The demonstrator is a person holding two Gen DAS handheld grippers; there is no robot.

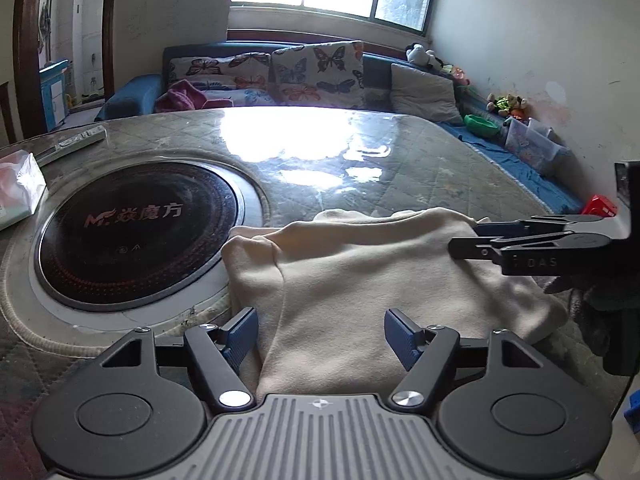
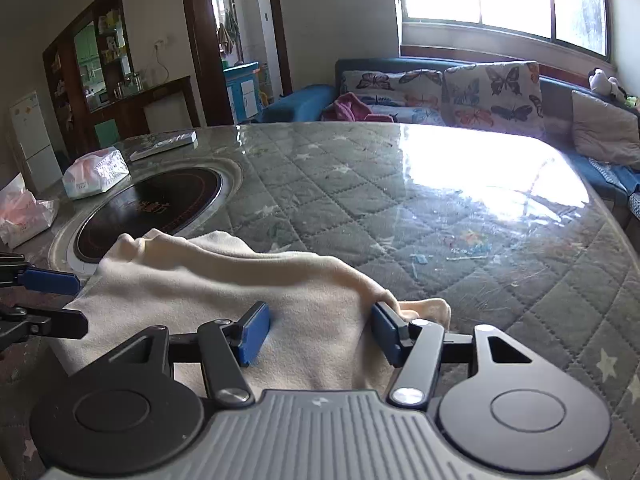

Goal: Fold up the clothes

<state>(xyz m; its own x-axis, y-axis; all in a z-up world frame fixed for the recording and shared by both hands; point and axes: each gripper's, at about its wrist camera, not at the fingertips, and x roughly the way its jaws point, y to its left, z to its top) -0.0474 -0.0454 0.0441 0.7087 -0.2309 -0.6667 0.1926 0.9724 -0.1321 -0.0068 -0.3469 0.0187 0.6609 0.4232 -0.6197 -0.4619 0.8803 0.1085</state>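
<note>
A cream garment [image 1: 360, 276] lies folded over on the table's near side; it also shows in the right wrist view [image 2: 224, 292]. My left gripper [image 1: 320, 336] is open, its blue pads either side of the garment's near edge, holding nothing. My right gripper [image 2: 320, 330] is open over the garment's right part, its right pad touching a bunched fold. The right gripper shows at the right of the left wrist view [image 1: 464, 240]. The left gripper shows at the left edge of the right wrist view [image 2: 76, 304].
The round table [image 2: 440, 208] has a quilted cover under glossy plastic. A black induction hob [image 1: 136, 236] sits inset left of the garment. A tissue pack [image 2: 96, 178], a remote [image 1: 76, 144] and a plastic bag [image 2: 24, 216] lie at the far left. A sofa [image 2: 480, 92] stands behind.
</note>
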